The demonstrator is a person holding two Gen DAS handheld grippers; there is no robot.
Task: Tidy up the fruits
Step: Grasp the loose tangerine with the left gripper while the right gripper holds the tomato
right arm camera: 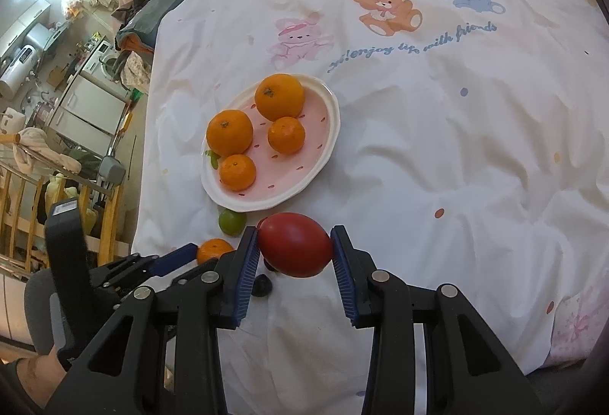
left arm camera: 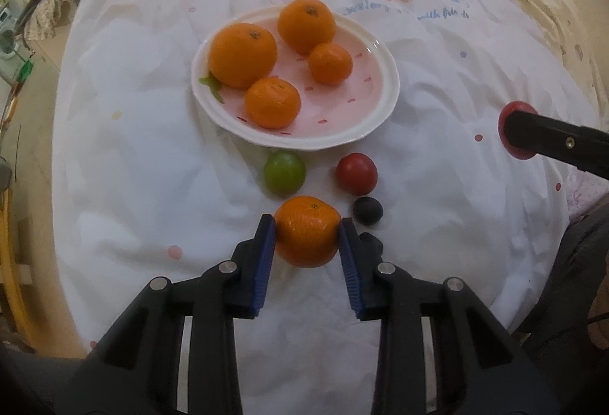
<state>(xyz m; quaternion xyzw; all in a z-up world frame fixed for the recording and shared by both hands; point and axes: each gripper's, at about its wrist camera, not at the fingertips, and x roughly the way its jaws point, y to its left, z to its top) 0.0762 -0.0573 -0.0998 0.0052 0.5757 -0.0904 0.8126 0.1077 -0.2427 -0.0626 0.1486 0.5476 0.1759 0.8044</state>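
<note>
A white bed cover (left arm camera: 133, 156) with cartoon animals carries everything. On it, toward the middle, stands a pink plate (left arm camera: 384, 99) with a white rim, and four oranges (left arm camera: 243, 55) lie in it.

Just before the near rim of the plate, from left to right, lie a green fruit (left arm camera: 285, 173), a red fruit (left arm camera: 356, 173) and a small dark fruit (left arm camera: 367, 210); a second dark one is partly hidden behind the left gripper's right finger.

The left gripper (left arm camera: 307, 230) is clenched on a single orange (left arm camera: 306, 230) near the front edge of the cover, both blue pads touching its sides.

The right gripper (right arm camera: 295, 243) grasps a red egg-shaped fruit (right arm camera: 294, 244) between its pads, right of the plate. If this fruit rests on the cover or is lifted, I cannot tell.
</note>
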